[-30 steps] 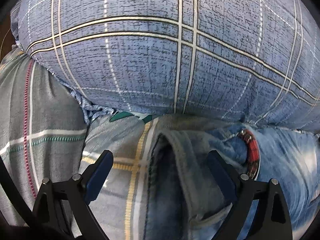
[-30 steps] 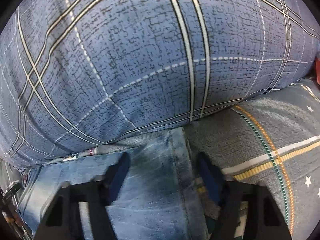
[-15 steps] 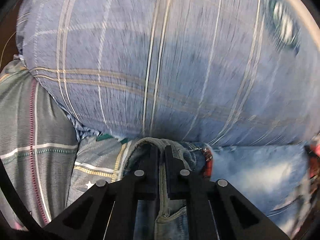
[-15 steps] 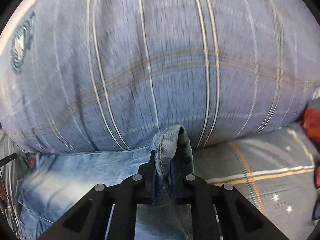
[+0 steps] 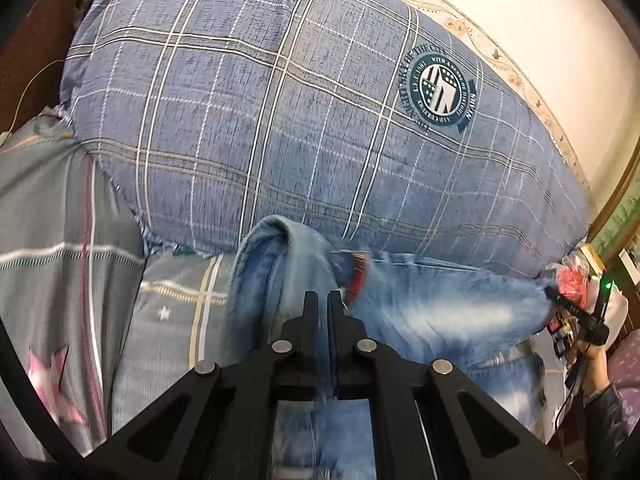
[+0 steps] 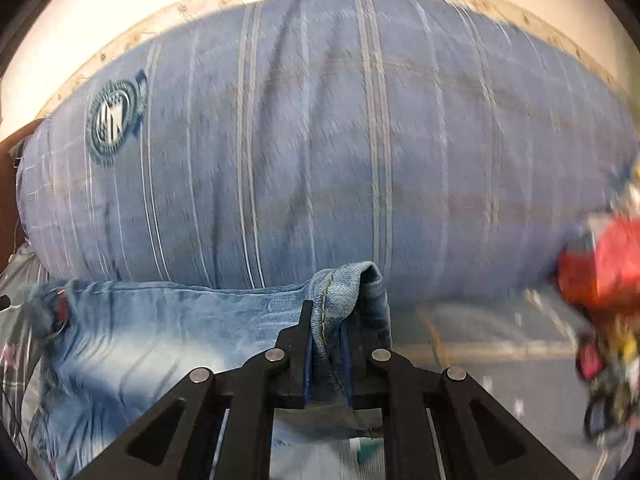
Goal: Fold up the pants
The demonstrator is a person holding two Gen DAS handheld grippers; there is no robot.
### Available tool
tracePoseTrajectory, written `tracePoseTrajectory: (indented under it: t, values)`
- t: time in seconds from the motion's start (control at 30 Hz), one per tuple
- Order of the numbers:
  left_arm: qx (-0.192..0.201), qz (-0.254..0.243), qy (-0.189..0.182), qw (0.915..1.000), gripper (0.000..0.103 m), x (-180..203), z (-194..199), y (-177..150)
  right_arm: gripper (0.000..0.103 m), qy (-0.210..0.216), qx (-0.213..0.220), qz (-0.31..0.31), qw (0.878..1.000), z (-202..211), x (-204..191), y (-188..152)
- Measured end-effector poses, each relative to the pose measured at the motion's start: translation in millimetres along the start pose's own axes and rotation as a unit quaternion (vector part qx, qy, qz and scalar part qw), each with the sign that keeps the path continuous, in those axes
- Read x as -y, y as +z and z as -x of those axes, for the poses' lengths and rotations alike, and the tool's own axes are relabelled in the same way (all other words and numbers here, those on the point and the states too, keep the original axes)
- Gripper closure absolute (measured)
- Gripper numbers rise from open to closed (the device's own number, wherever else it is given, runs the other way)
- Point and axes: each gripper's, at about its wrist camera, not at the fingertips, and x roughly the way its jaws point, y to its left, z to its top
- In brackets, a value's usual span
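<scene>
Both grippers, spread wide a second ago, now pinch denim and sit higher, so the wall above shows. Left gripper (image 5: 323, 298) has its jaws narrowed onto a raised fold of the light-blue washed denim pants (image 5: 432, 312) near the red-lined waistband (image 5: 356, 280). Right gripper (image 6: 326, 322) clamps a stitched hem — the cloth bunches between its jaws. These pants lie along the bed's head edge, touching the big blue plaid pillow (image 5: 280, 120) with its round teal crest (image 5: 439, 87), over a grey striped bedsheet (image 5: 172, 320). Red blurred clutter (image 6: 600, 264) sits at the bed's right edge.
</scene>
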Motion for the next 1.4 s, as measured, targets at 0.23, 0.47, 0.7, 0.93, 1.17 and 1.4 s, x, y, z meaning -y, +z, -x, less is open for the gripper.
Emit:
tracePoseTrajectory:
  t: [0.23, 0.47, 0.7, 0.93, 1.17, 1.4]
  values:
    - [-0.039, -0.005, -0.008, 0.9992, 0.099, 5, -3, -8, 0.091, 0.006, -0.022, -0.002, 1.0, 20, -5, -29]
    - [-0.107, 0.034, 0.04, 0.9929, 0.06, -15, -70, 2, 0.091, 0.031, 0.001, 0.015, 0.999, 62, -27, -44]
    - [-0.15, 0.016, 0.097, 0.9837, 0.06, -22, -140, 19, 0.091, 0.049, -0.001, 0.012, 0.999, 74, -29, -64]
    - [-0.181, 0.046, 0.088, 0.9784, 0.097, -34, -180, 20, 0.091, 0.046, -0.012, 0.007, 0.999, 59, -18, -72]
    - [-0.094, 0.033, 0.001, 0.995, 0.099, -14, -112, 26, 0.091, 0.032, -0.02, -0.002, 0.999, 46, -8, -72]
    - [-0.035, 0.01, -0.092, 0.9951, 0.099, 7, -7, 2, 0.091, 0.03, -0.005, -0.012, 0.999, 60, -5, -72]
